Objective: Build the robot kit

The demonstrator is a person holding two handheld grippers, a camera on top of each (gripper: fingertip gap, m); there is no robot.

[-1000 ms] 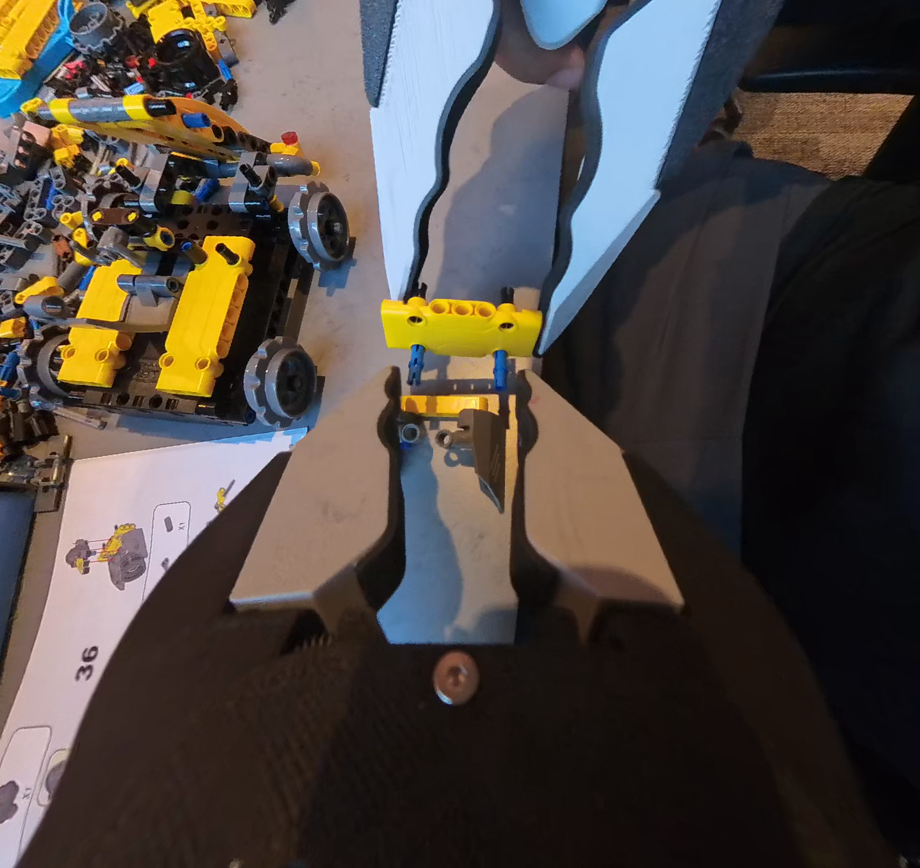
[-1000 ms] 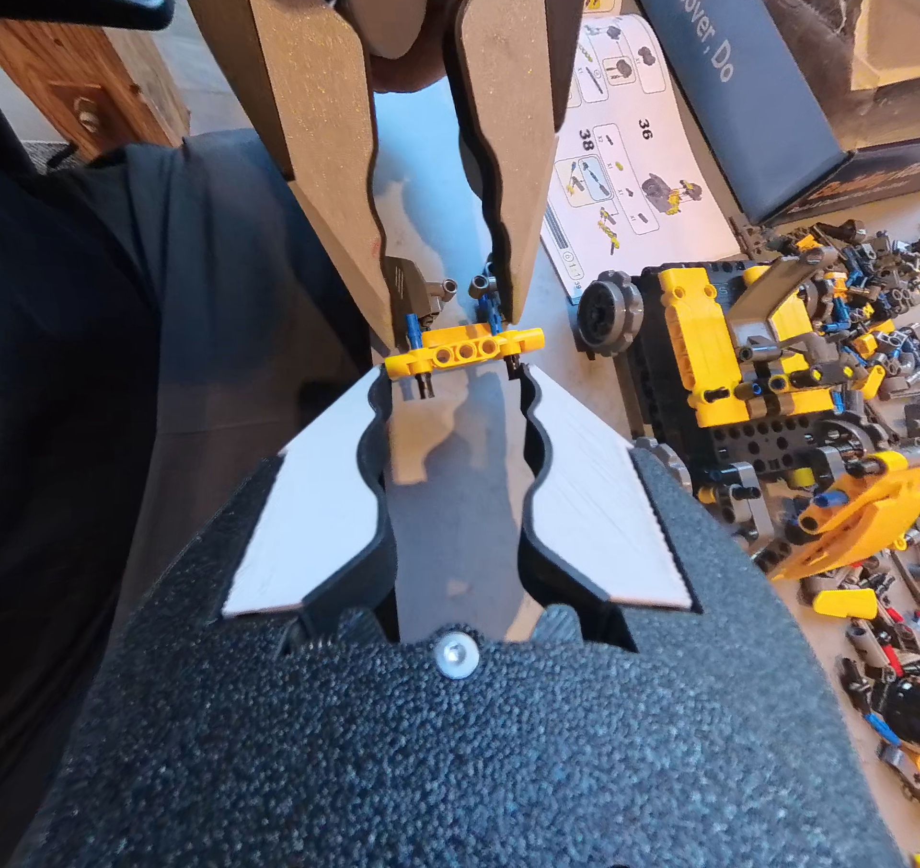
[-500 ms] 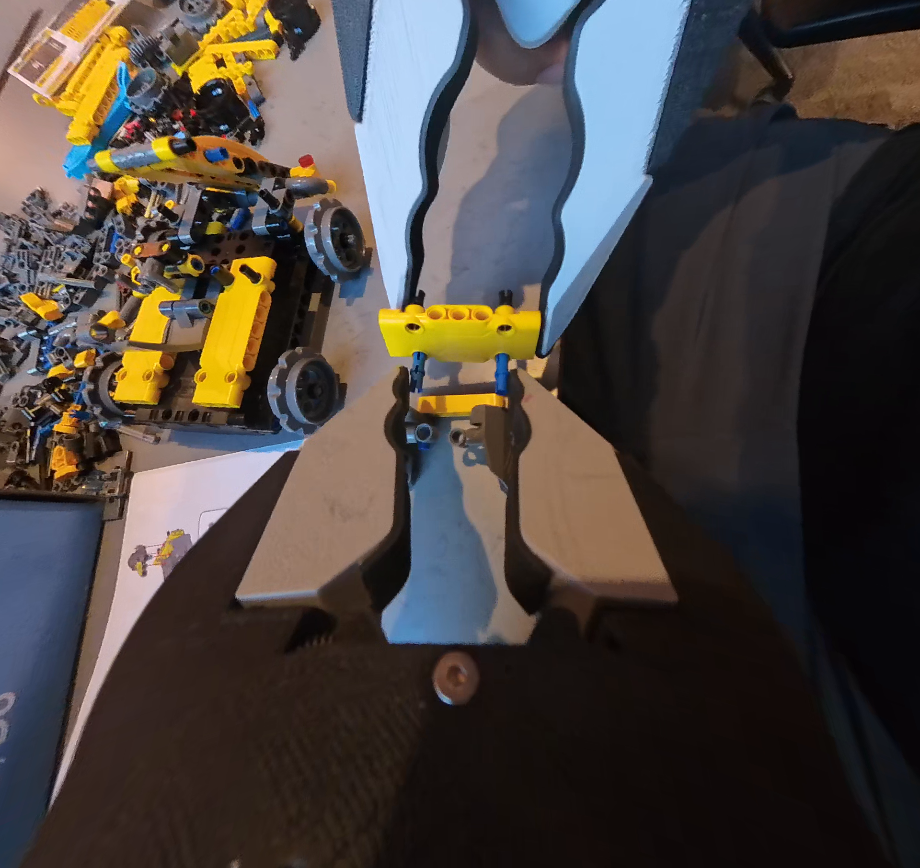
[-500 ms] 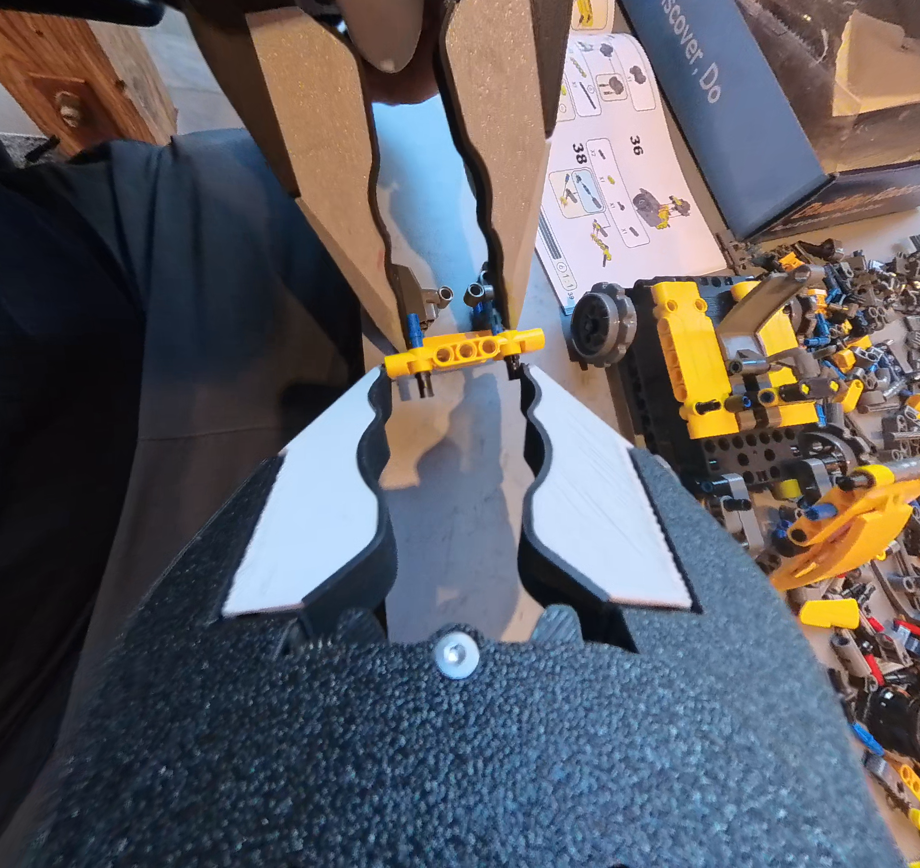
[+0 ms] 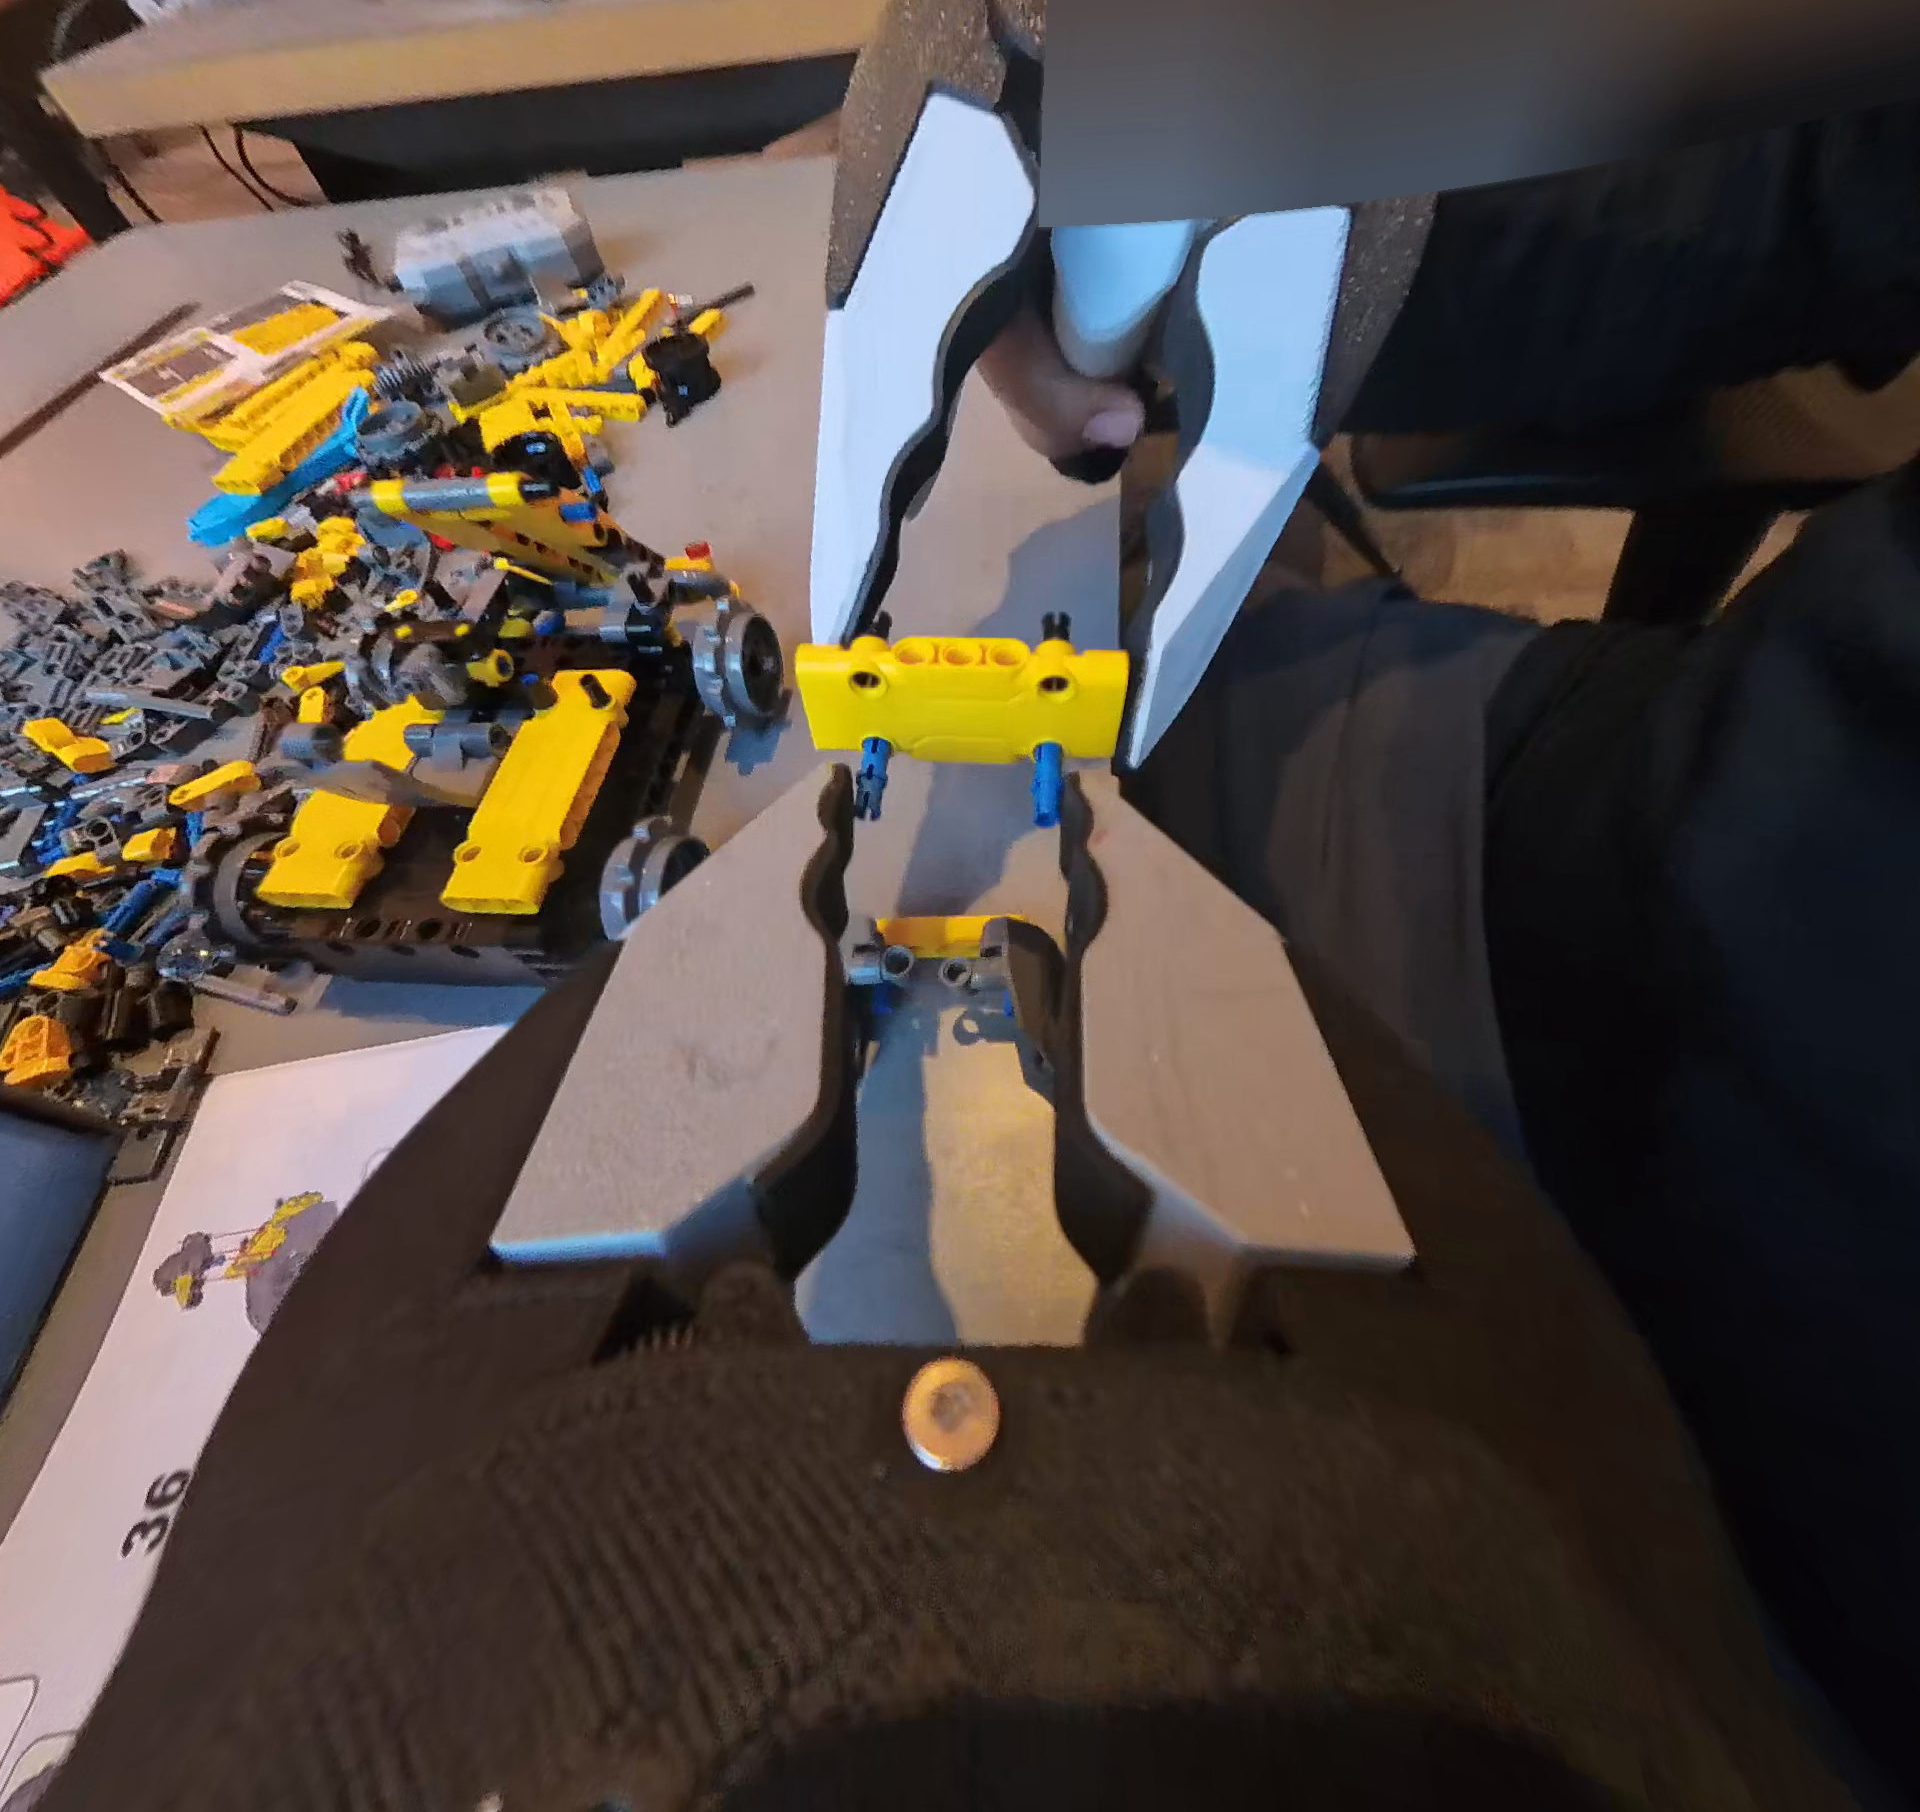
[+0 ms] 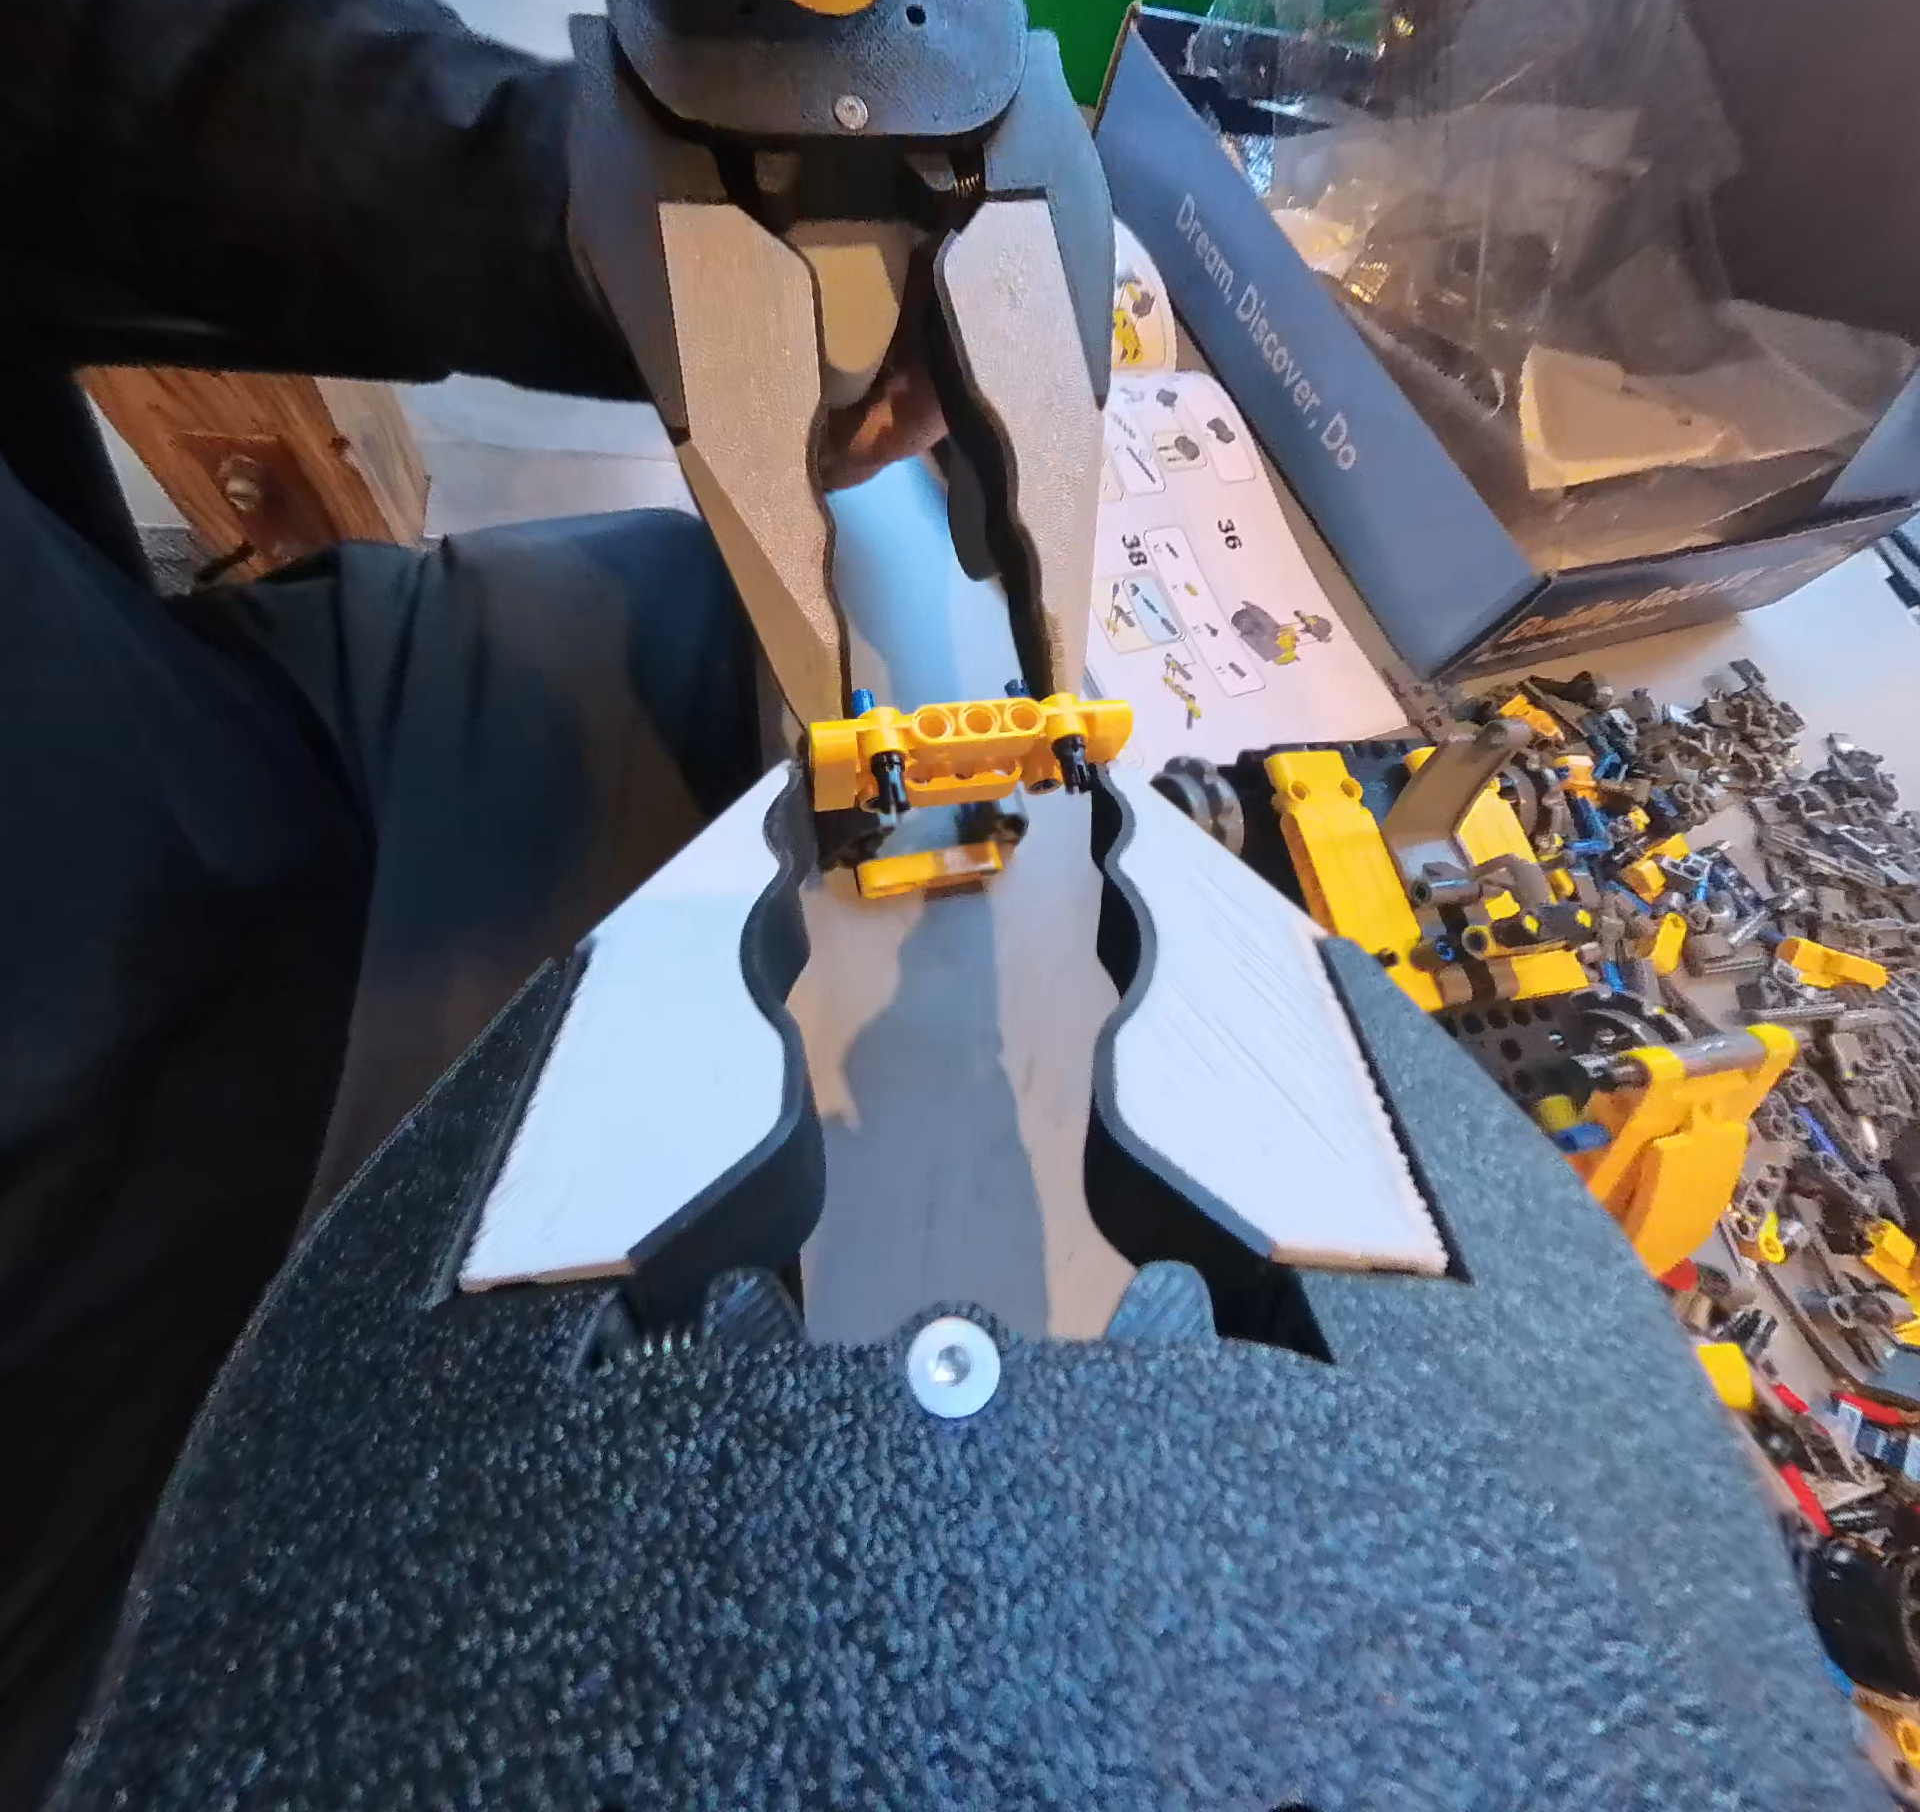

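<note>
Left gripper [image 5: 951, 931]: grey fingers clenched on a small grey-and-yellow piece [image 5: 940, 947], held deep between the fingers rather than at the tips.
Right gripper [image 6: 951, 786]: white fingers clamped on the ends of a yellow beam [image 6: 966, 739].
Facing: the two grippers point at each other, tips nearly meeting, above the table edge and the person's dark lap [image 5: 1558, 931].
Beam axis: it lies crosswise to both grippers. Two blue pins [image 5: 871, 786] stick out of it toward the left gripper, and two black pins [image 6: 885, 780] stick out the other way.
Gap: in the left wrist view the blue pins reach the grey fingertips, while the small piece sits a little behind them, apart from the beam. In the right wrist view the piece shows just below the beam.
To the left gripper's left: a half-built yellow and black vehicle [image 5: 447, 827] with grey wheels, near the beam but not touching it.
Beyond it: a heap of loose parts [image 5: 416, 474].
Paper: an open instruction booklet [image 6: 1195, 567] lies flat beside a dark box [image 6: 1403, 474].
Between the grippers: only bare table [image 5: 727, 391].
</note>
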